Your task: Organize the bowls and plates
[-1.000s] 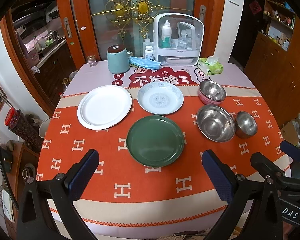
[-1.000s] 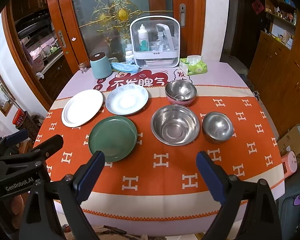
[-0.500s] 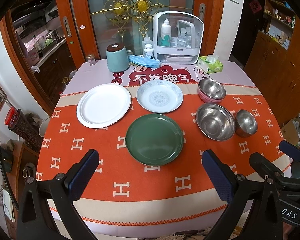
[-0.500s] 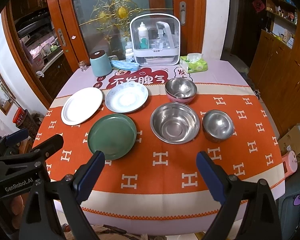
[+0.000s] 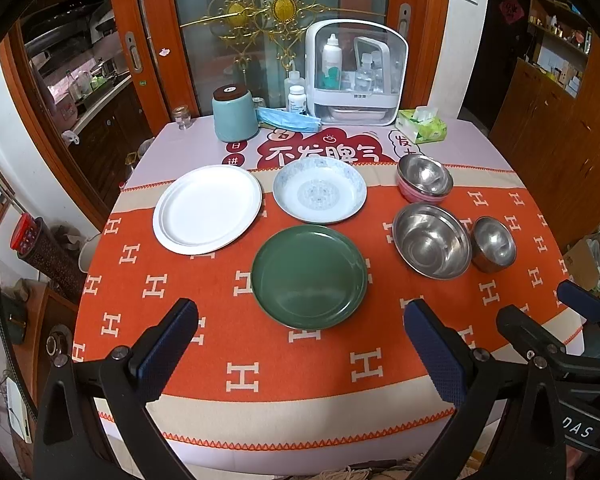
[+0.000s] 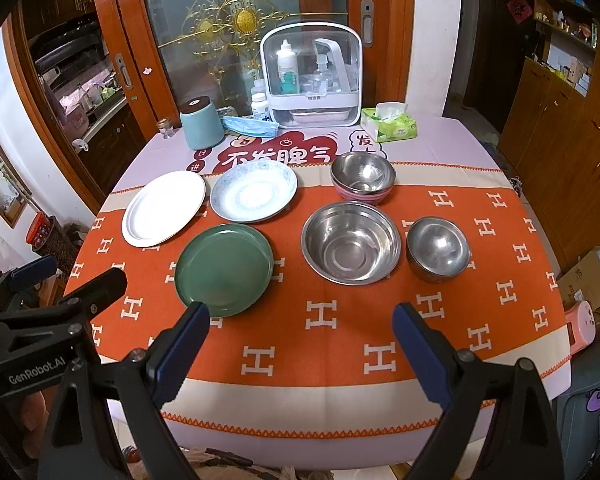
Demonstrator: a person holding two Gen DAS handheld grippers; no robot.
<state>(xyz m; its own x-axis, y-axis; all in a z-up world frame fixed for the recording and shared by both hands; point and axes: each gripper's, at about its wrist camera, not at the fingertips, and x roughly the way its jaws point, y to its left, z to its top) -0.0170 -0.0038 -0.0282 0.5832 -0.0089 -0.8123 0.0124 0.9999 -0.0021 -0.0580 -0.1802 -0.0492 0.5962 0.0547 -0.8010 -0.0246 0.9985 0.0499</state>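
Both the left gripper (image 5: pixel 300 344) and the right gripper (image 6: pixel 300 340) hover over the near edge of the counter (image 5: pixel 300 408), fingers wide apart, holding nothing. The green plate (image 5: pixel 309 276) lies at the middle; the large steel bowl (image 6: pixel 351 242) sits beside it, toward the right edge.

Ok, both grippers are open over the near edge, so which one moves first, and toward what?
Probably ease the left gripper forward to the green plate: it is open and empty, and that plate lies nearest, straight ahead. White plate and patterned plate sit apart behind it, unstacked.
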